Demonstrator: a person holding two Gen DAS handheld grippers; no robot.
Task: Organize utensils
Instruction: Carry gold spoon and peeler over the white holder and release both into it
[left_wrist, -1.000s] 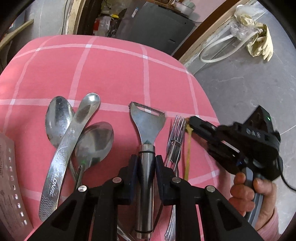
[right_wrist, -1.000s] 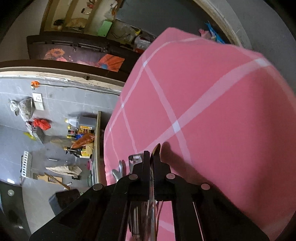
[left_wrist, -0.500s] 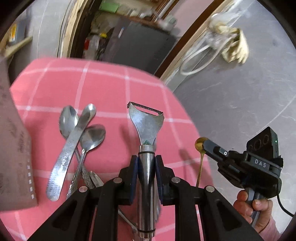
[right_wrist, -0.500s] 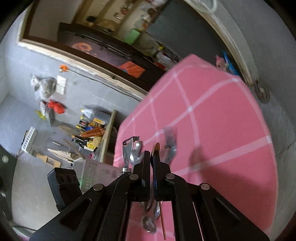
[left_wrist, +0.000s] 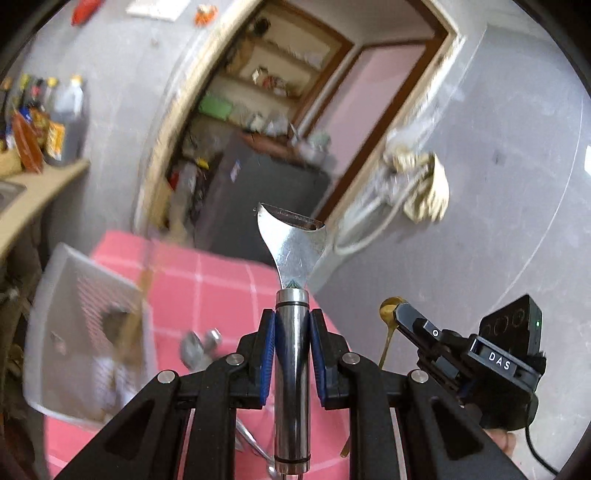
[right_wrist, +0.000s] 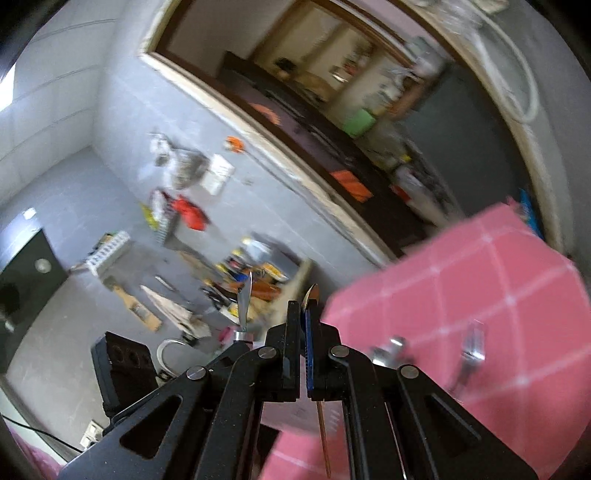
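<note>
My left gripper (left_wrist: 291, 326) is shut on the round steel handle of a peeler (left_wrist: 291, 254), held in the air with its blade end pointing away. To its right my right gripper (left_wrist: 402, 315) is shut on a thin gold spoon (left_wrist: 388, 314), whose handle hangs below the jaws. In the right wrist view the right gripper (right_wrist: 304, 319) pinches that gold spoon (right_wrist: 313, 293) edge-on, and the peeler (right_wrist: 244, 299) shows to the left. Steel spoons (left_wrist: 201, 347) and a fork (right_wrist: 471, 347) lie on the pink checked cloth (left_wrist: 207, 280) below.
A white perforated basket (left_wrist: 88, 325) stands blurred on the cloth's left side. A counter with bottles (left_wrist: 44, 122) is at far left. Beyond the table are a grey wall and a doorway (left_wrist: 280, 122). A hand (left_wrist: 498, 441) holds the right gripper's grip.
Both grippers rose off the table, the left with the peeler and the right with the gold spoon. Both views tilted up toward the wall, and the white basket came into sight.
</note>
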